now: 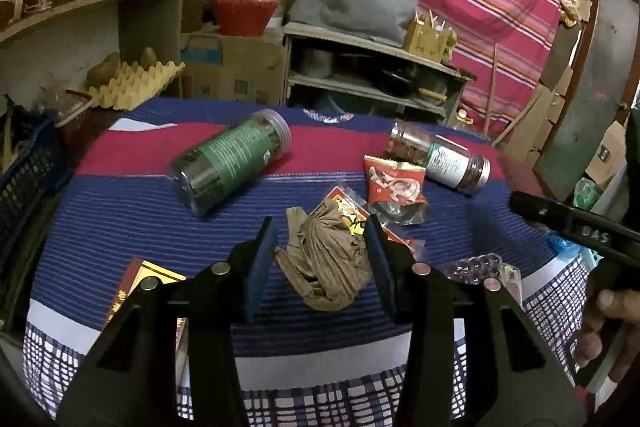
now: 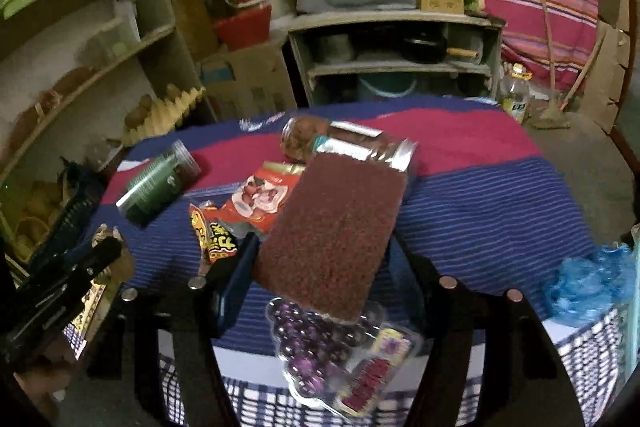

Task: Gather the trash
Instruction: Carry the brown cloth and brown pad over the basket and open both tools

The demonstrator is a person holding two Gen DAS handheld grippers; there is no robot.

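In the left wrist view my left gripper (image 1: 320, 247) is shut on a crumpled brown cloth wad (image 1: 324, 263), just above the striped tablecloth (image 1: 120, 219). In the right wrist view my right gripper (image 2: 324, 243) is shut on a flat reddish-brown scouring pad (image 2: 332, 239), held tilted above the table. Only its left finger (image 2: 236, 287) shows; the pad hides the other. On the cloth lie a red snack packet (image 1: 394, 187) (image 2: 260, 195), an orange wrapper (image 1: 348, 211) (image 2: 212, 235) and a blister pack of purple beads (image 2: 320, 347) (image 1: 476, 265).
A green-labelled jar (image 1: 230, 161) (image 2: 158, 183) and a white-labelled jar (image 1: 440, 157) (image 2: 344, 143) lie on their sides. A red-and-yellow packet (image 1: 148, 283) sits near the front left, a blue plastic bag (image 2: 588, 283) at the right edge. A blue basket (image 1: 24, 167) stands left. Cluttered shelves stand behind.
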